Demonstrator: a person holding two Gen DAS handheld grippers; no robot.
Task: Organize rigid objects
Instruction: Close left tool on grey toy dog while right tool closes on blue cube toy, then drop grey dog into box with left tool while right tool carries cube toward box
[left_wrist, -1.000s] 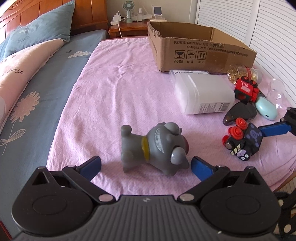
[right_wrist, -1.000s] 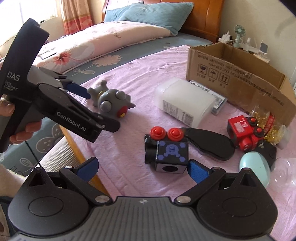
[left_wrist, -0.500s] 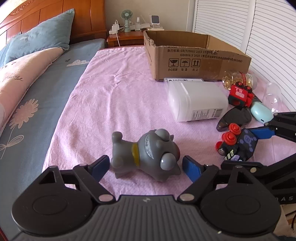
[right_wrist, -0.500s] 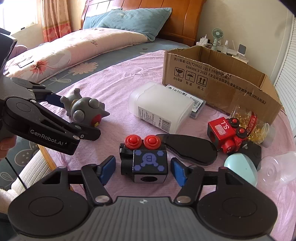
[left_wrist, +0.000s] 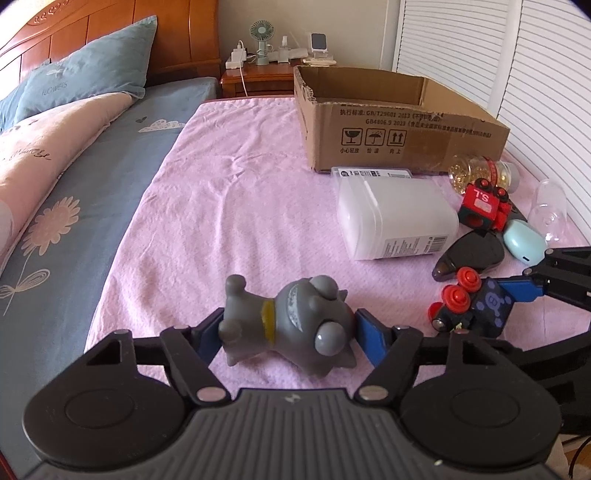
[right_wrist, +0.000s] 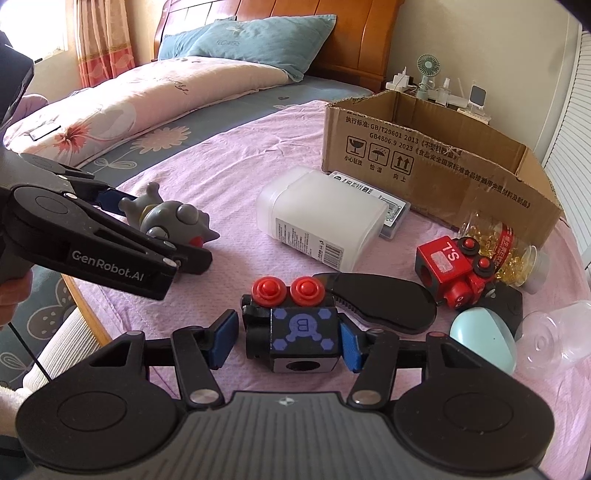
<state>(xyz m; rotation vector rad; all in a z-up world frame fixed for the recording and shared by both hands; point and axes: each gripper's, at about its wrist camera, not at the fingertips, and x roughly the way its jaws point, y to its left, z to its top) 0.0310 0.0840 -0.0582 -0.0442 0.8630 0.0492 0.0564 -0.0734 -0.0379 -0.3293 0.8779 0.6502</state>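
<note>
A grey rubber dog toy (left_wrist: 291, 325) lies on its side on the pink blanket (left_wrist: 240, 206). My left gripper (left_wrist: 290, 334) has closed on it, both blue pads touching its ends; it also shows in the right wrist view (right_wrist: 170, 218). A black toy block with red knobs and a blue face (right_wrist: 295, 325) sits between the pads of my right gripper (right_wrist: 286, 338); the right pad touches it, the left pad stands a little off. It also shows in the left wrist view (left_wrist: 472, 306). An open cardboard box (left_wrist: 391, 122) stands at the back.
A white plastic container (right_wrist: 321, 218), a flat case behind it (right_wrist: 391, 210), a black computer mouse (right_wrist: 380, 302), a red toy train (right_wrist: 454, 266), a jar of yellow capsules (right_wrist: 509, 251), a mint egg-shaped case (right_wrist: 484, 332) and a clear cup (right_wrist: 554, 339) lie right. The bed edge is near left.
My left gripper moved forward and closed its pads onto the grey dog. My right gripper advanced around the black block and narrowed its jaws around it.
</note>
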